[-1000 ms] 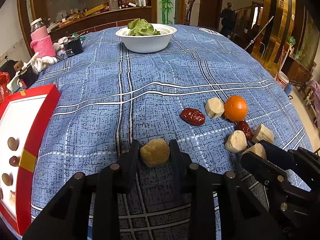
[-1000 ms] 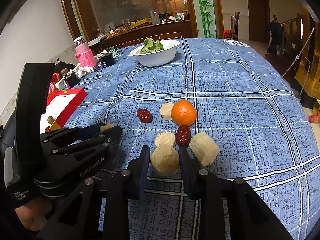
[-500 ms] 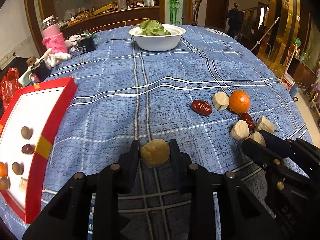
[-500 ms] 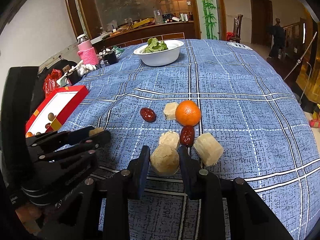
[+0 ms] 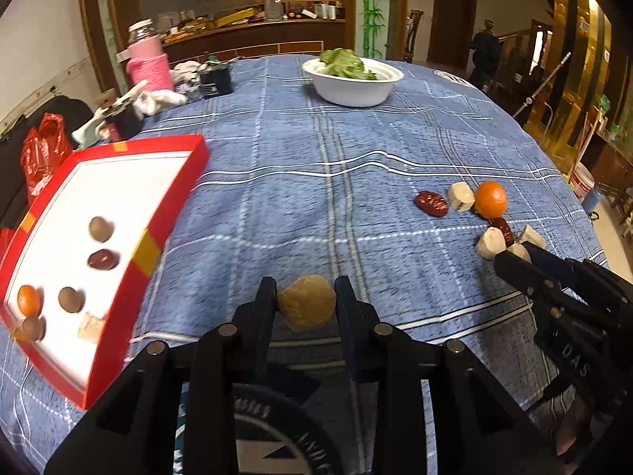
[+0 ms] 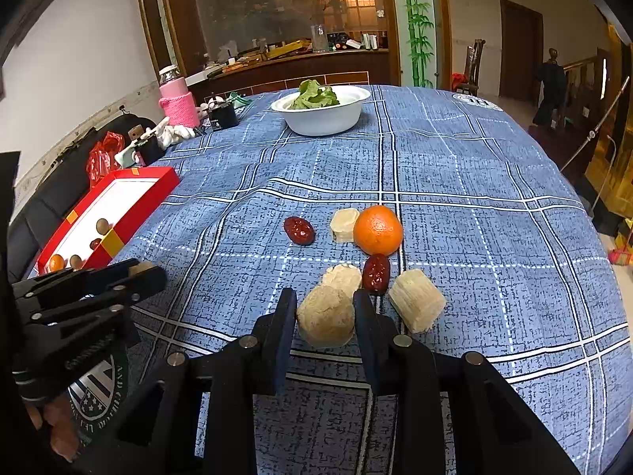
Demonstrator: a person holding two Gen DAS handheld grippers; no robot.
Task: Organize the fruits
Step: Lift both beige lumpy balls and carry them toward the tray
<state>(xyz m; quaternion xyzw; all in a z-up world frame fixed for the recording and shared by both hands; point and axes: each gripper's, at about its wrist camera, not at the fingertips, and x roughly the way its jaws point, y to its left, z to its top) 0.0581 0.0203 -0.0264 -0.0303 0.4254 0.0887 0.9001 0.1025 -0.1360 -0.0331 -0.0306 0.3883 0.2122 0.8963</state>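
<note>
My left gripper (image 5: 306, 297) is shut on a tan lumpy fruit piece (image 5: 307, 305), held over the blue checked cloth right of the red tray (image 5: 170, 206). The tray holds several small fruits, among them an orange one (image 5: 29, 299) and a red date (image 5: 102, 259). My right gripper (image 6: 325, 308) is shut on a pale cut fruit chunk (image 6: 325, 316). Just beyond it lie an orange (image 6: 378, 230), two red dates (image 6: 299, 230) (image 6: 376, 272) and more pale chunks (image 6: 417, 305). The left gripper also shows in the right wrist view (image 6: 146, 273).
A white bowl of green leaves (image 6: 321, 113) stands at the far middle of the round table. A pink bottle (image 6: 178, 99), a black box (image 6: 222, 114) and a red bag (image 6: 103, 156) sit at the far left edge. The table edge curves off at right.
My left gripper has swung left with its fruit piece, and the red tray has come further into its view. My right gripper has stayed shut on the pale chunk, almost still.
</note>
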